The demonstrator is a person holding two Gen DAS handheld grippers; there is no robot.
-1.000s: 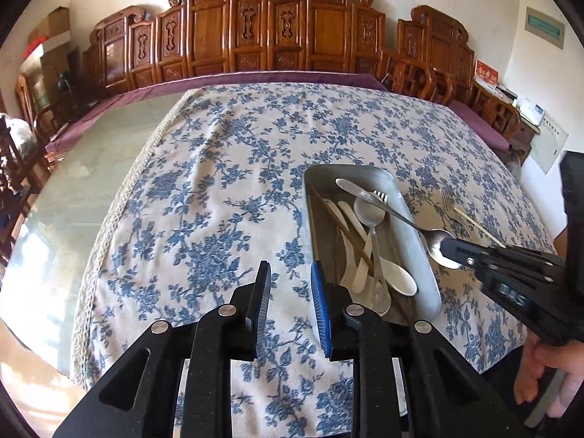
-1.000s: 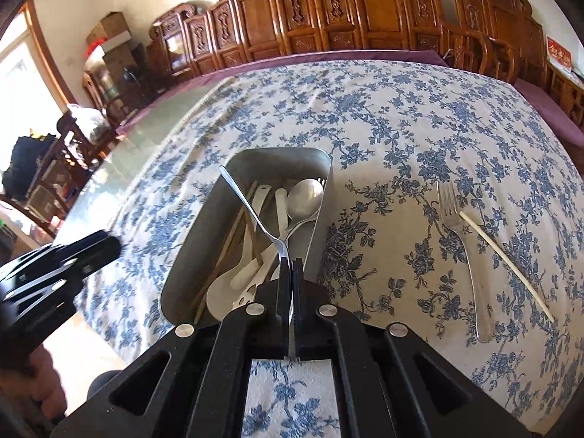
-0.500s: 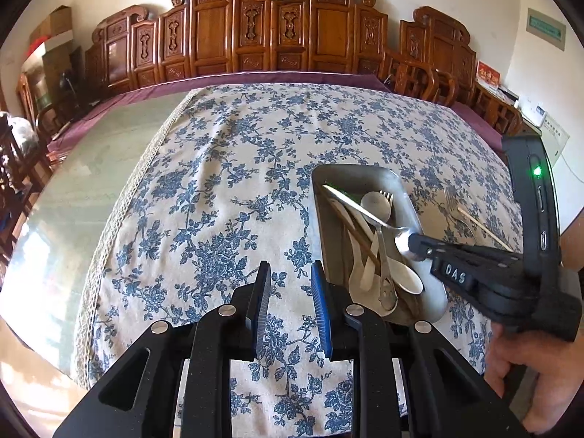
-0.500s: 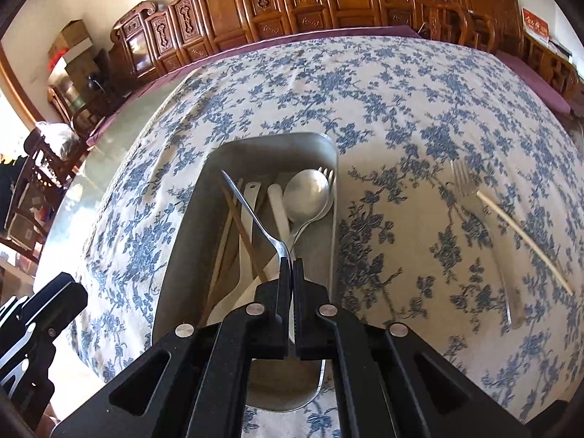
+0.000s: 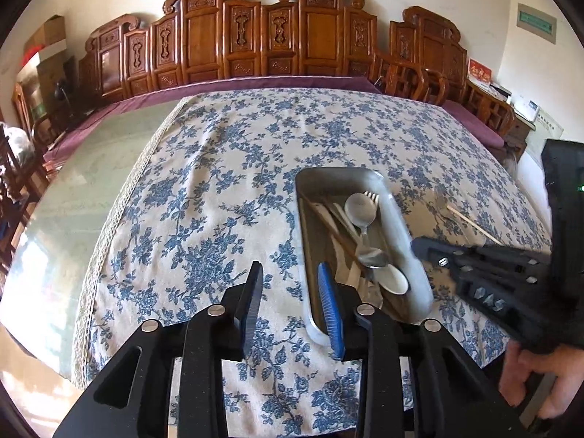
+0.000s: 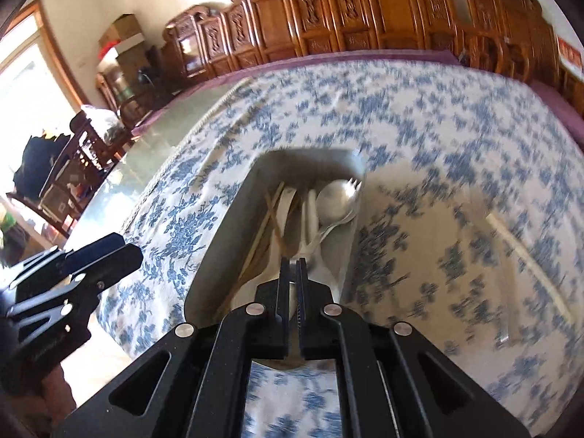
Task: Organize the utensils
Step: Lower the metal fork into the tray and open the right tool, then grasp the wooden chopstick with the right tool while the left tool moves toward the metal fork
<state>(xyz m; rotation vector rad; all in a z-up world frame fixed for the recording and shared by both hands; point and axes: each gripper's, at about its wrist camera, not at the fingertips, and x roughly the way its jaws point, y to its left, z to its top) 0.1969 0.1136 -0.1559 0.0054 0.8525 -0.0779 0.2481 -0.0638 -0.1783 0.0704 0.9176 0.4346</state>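
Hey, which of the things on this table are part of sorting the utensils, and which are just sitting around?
Part of the job:
- metal tray
- metal spoons, white spoon and chopsticks in it
- fork and single chopstick on the cloth, right of the tray

Just there:
- floral tablecloth
- carved wooden chairs
- cardboard boxes

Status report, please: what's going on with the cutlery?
Left gripper: jaws opening, empty. Right gripper: jaws shut, over tray. Fork and chopstick on cloth outside it. Nothing in the way.

Blue floral tablecloth [image 5: 219, 189] on table w/ carved wooden chairs [image 5: 255, 36] behind.
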